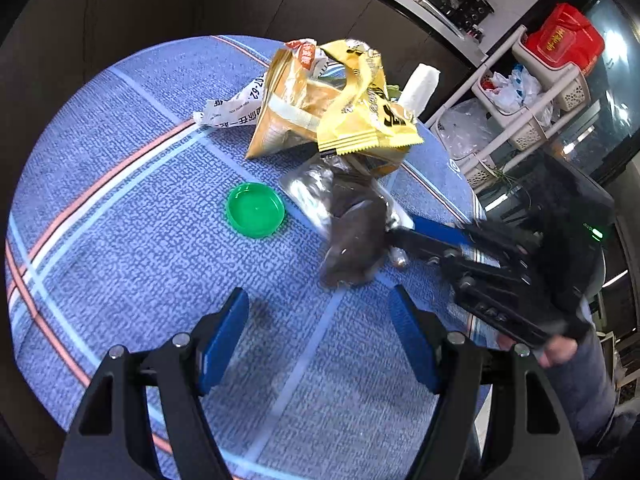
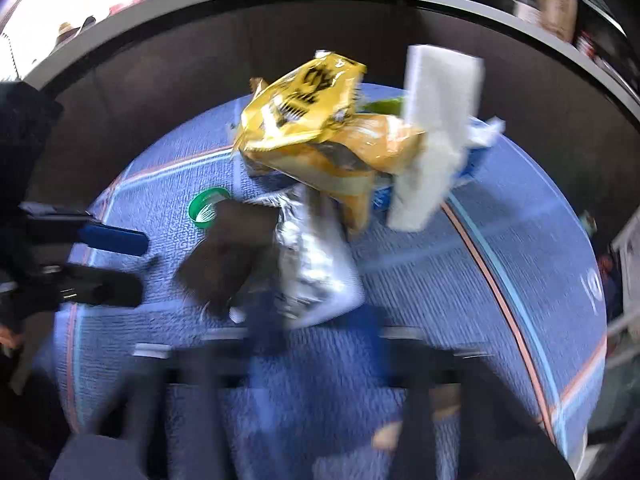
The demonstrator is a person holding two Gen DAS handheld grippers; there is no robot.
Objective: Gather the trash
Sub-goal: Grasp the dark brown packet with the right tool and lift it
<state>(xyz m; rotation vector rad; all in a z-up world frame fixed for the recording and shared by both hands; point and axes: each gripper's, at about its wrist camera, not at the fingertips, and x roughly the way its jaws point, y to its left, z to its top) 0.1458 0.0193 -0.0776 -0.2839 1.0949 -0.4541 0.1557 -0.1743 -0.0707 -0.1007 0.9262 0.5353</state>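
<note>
From the left wrist view, a round table (image 1: 120, 184) under a blue woven cloth with orange and white stripes fills the middle, dark cabinet fronts behind it. At two o'clock a white rack (image 1: 532, 92) holds baskets with plastic bags and a red bag (image 1: 566, 36). The trash sits toward twelve: a yellow wrapper (image 1: 360, 108) on an orange snack bag (image 1: 296, 108), a white printed wrapper (image 1: 232, 108) to their left, a white roll (image 1: 418, 84) to their right. A green lid (image 1: 255, 209) lies open side up near the centre. The left gripper (image 1: 320, 332) hovers at six, blue pads wide apart with only cloth between them. The right gripper (image 1: 394, 240) reaches in from three, jaws narrowed on a silver and brown foil wrapper (image 1: 348, 232).

From the right wrist view, blurred, the same cloth (image 2: 500, 280) spreads below. The foil wrapper (image 2: 316, 272) lies at the centre, its near end between the right gripper's (image 2: 312, 320) fingers; whether they pinch it I cannot tell here. The left gripper (image 2: 132, 264) enters at nine, its jaws apart.
</note>
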